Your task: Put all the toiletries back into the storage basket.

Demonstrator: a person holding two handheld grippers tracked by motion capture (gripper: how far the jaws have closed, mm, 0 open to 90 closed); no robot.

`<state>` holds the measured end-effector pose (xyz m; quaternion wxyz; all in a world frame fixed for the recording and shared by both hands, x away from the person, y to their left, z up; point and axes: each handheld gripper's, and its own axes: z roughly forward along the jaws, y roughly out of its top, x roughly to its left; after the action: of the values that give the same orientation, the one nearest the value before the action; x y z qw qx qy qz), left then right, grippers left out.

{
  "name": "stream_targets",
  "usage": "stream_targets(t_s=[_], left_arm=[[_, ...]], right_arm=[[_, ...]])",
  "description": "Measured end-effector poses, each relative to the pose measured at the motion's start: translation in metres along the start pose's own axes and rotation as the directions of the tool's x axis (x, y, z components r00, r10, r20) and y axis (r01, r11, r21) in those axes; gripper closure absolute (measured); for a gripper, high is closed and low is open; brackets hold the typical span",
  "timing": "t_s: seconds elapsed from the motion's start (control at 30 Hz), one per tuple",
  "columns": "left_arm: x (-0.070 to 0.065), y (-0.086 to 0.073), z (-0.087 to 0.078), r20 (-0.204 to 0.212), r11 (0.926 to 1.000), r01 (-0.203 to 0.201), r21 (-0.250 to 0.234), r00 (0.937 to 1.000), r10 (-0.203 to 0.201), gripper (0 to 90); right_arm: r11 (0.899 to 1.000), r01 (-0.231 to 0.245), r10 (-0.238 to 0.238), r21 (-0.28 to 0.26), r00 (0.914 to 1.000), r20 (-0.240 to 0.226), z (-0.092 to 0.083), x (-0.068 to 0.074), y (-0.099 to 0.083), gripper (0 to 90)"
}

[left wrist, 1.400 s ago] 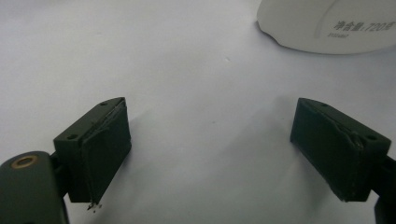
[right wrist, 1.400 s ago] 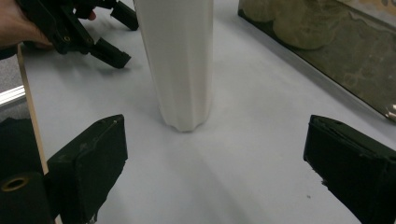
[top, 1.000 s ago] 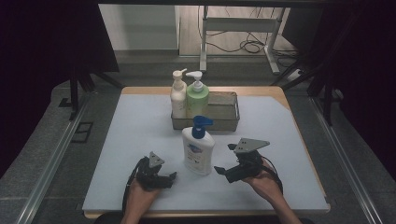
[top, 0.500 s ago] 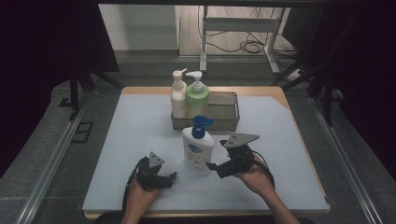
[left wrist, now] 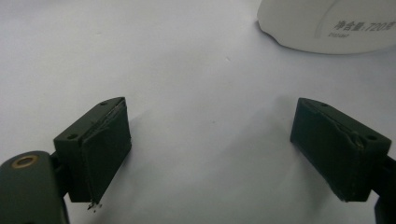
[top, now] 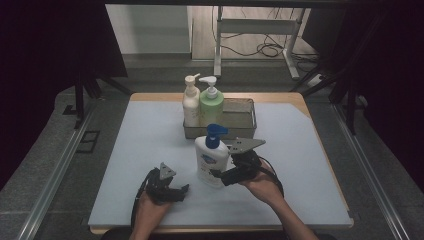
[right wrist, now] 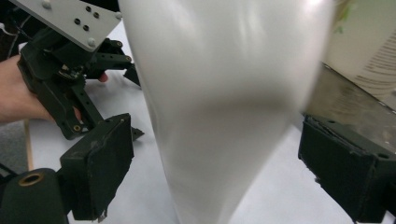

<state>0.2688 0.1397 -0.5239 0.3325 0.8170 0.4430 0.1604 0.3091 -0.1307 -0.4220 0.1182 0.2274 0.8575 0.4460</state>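
Two grippers are seen at the near edge of the pale table (top: 125,165) in the high view. The right gripper (top: 218,175) is brought up against the side of the white pump bottle (top: 212,162), which stands upright near the middle of the table, just in front of the metal basket (top: 245,125). In the right gripper view the bottle (right wrist: 219,107) is shown between the jaws, blurred; a gap is left at each pad, so it is not yet pinched, though the jaws have just been closing. This gap cannot be judged from above.

The left gripper (top: 181,190) is held low on the table, a little to the left of the bottle. Its jaws are shown spread wide over bare table in the left gripper view, with the bottle's base (left wrist: 327,25) beyond them.

Two further bottles, a cream bottle (top: 191,102) and a green bottle (top: 211,104), are stood together at the basket's left end, behind the white one.
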Motion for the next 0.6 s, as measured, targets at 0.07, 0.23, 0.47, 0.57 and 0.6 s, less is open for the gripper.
stream_targets(t_s=[0.07, 0.23, 0.47, 0.57, 0.6], left_arm=[[0.000, 0.000, 0.000, 0.000, 1.0000, 0.000, 0.000, 1.0000, 0.000, 11.9], [0.000, 0.000, 0.000, 0.000, 1.0000, 0.000, 0.000, 1.0000, 0.000, 11.9], [0.000, 0.000, 0.000, 0.000, 1.0000, 0.000, 0.000, 1.0000, 0.000, 11.9], [0.000, 0.000, 0.000, 0.000, 1.0000, 0.000, 0.000, 1.0000, 0.000, 11.9], [0.000, 0.000, 0.000, 0.000, 1.0000, 0.000, 0.000, 1.0000, 0.000, 11.9]], right_arm=[[1.000, -0.002, 0.002, 0.002, 1.0000, 0.001, 0.003, 0.000, 0.002, 12.0], [1.000, -0.007, 0.007, -0.005, 1.0000, -0.006, 0.008, -0.002, 0.008, 14.5], [1.000, 0.002, -0.002, -0.004, 1.0000, -0.009, 0.015, 0.001, 0.013, 22.3], [1.000, 0.005, -0.005, -0.003, 1.0000, -0.007, 0.016, 0.002, 0.015, 31.4], [1.000, 0.006, -0.006, 0.000, 0.9999, -0.015, 0.016, 0.002, 0.015, 36.2]])
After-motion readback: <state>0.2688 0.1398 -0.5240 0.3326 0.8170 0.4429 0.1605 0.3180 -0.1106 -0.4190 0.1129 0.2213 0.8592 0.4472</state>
